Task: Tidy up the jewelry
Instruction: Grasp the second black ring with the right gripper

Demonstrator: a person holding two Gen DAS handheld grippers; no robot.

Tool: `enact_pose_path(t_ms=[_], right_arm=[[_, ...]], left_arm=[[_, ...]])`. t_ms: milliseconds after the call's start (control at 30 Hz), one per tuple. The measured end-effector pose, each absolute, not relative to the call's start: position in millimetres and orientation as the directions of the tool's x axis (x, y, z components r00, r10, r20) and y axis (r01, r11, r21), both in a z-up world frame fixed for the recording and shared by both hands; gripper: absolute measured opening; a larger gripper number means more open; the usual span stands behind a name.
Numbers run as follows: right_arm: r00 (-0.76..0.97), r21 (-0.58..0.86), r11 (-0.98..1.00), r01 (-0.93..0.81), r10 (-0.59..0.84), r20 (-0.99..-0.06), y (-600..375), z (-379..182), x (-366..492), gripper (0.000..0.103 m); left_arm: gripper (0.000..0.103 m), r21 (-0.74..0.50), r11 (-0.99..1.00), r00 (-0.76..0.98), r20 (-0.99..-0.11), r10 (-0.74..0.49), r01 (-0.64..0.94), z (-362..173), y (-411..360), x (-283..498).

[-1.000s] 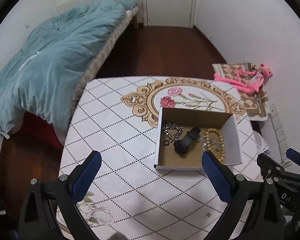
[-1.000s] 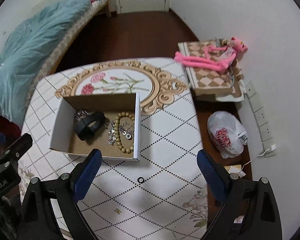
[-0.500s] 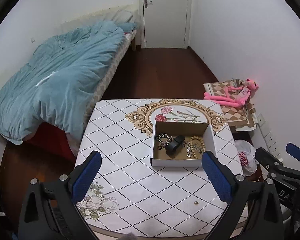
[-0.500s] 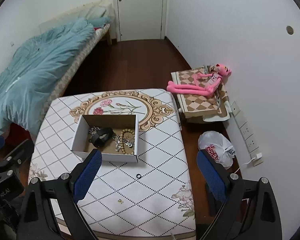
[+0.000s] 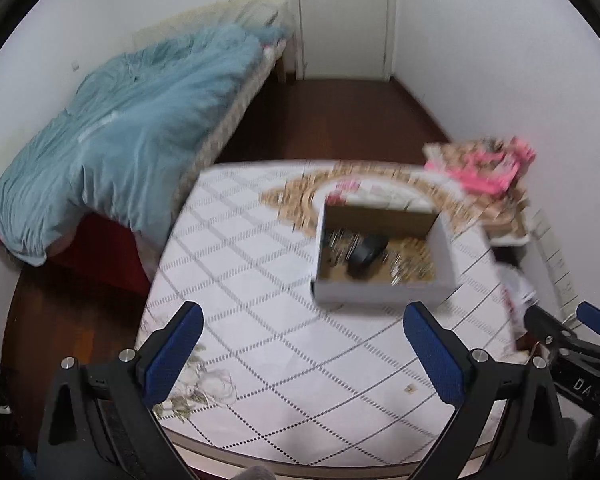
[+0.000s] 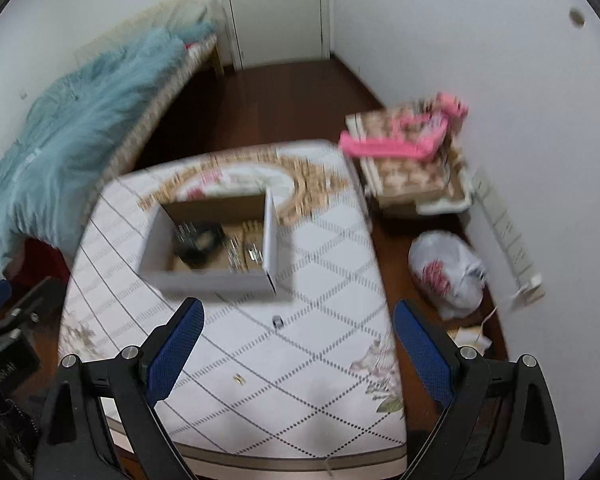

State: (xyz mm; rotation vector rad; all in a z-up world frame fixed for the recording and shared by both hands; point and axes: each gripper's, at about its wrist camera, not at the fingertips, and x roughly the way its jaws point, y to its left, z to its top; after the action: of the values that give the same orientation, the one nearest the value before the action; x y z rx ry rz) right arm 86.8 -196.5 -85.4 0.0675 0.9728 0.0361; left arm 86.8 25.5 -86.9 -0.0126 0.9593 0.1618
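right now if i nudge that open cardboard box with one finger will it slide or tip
The cardboard box probably slides: it sits low and wide on the smooth-looking table. It looks light, thin-walled, holding only small jewelry, so it may skid fast. Its thin wall may flex.

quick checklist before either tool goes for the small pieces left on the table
1. Left tool open and holding nothing: ok.
2. Right tool open and holding nothing: ok.
3. Box open-topped and reachable on the table: ok.
4. Small dark ring lying loose on the table in front of the box: ok.
5. Small gold piece near the table's front edge, type of jewelry: cannot tell.
6. Sharp view for aiming: not ok, both views are motion-blurred.
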Motion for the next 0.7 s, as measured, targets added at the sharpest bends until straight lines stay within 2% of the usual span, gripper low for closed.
enact_pose_path(t_ms=[133, 233, 267, 400, 600, 700], right_arm=[[0.496, 0.089, 0.996, -0.013, 0.084, -0.864, -199, -151, 104, 0.094], [0.453, 0.092, 0.995, -0.04, 0.1, -0.886, -193, -190, 116, 0.076], [0.441, 0.094, 0.994, -0.051, 0.107, -0.891, -189, -203, 120, 0.073], [0.444, 0.061, 0.995, -0.075, 0.088, -0.892, -176, -228, 130, 0.066], [0.455, 0.035, 0.993, -0.109, 0.082, -0.886, -162, -246, 137, 0.049], [0.48, 0.005, 0.991, -0.132, 0.069, -0.875, -155, -246, 134, 0.02]], left_arm=[[0.102, 0.08, 0.985, 0.477, -0.867, 0.145, -0.155, -141, 26, 98], [0.102, 0.087, 0.984, 0.424, -0.894, 0.145, -0.153, -173, 25, 101], [0.102, 0.095, 0.984, 0.408, -0.901, 0.15, -0.153, -183, 25, 103], [0.102, 0.105, 0.983, 0.365, -0.918, 0.155, -0.153, -206, 25, 108], [0.102, 0.132, 0.979, 0.358, -0.916, 0.181, -0.155, -215, 26, 110], [0.102, 0.137, 0.979, 0.358, -0.915, 0.184, -0.154, -218, 27, 108]])
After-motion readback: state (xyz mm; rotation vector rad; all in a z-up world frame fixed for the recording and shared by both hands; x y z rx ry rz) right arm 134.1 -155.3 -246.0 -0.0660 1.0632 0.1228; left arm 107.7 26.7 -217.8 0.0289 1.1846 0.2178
